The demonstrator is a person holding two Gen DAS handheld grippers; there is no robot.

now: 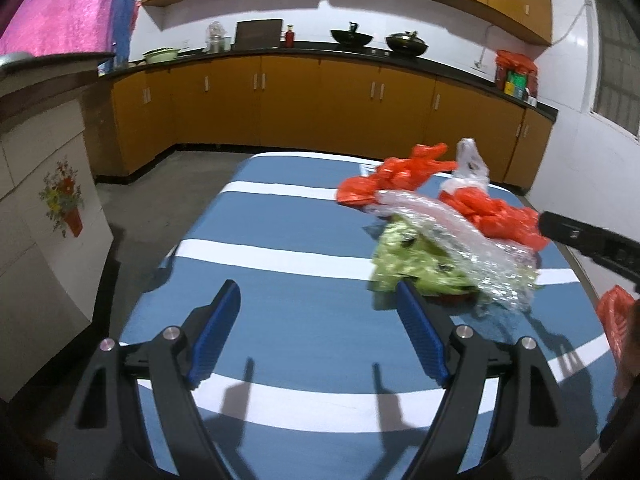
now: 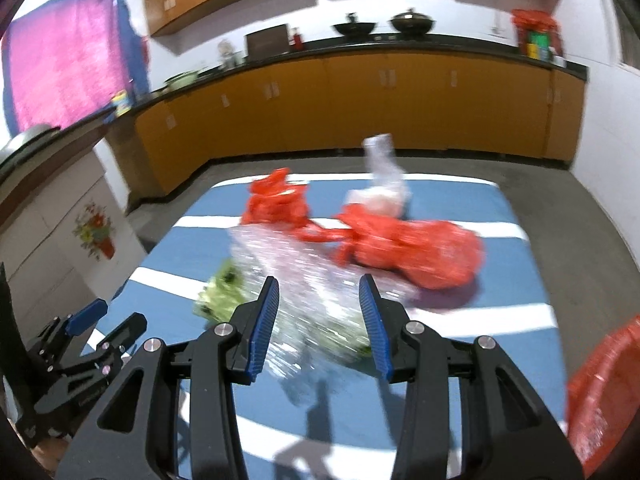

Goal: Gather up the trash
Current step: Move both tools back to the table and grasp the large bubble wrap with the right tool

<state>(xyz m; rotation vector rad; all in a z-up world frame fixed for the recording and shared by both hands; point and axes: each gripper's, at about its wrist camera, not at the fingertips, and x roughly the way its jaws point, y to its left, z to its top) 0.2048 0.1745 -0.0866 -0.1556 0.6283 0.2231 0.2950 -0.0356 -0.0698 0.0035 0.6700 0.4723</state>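
Observation:
A heap of trash lies on the blue, white-striped table: red plastic bags, a white bag, clear bubble wrap and a crumpled green wrapper. My left gripper hangs open over bare cloth left of the heap, its right fingertip close to the green wrapper. My right gripper is partly open just before the bubble wrap. The wrap shows blurred between its fingers and the pads do not press on it. The red bags and green wrapper lie beyond. The left gripper appears at lower left.
Another red bag sits at the table's near right edge, next to a person's hand. A white cabinet with a flower sticker stands left of the table. Orange kitchen cabinets with pans on the counter line the far wall.

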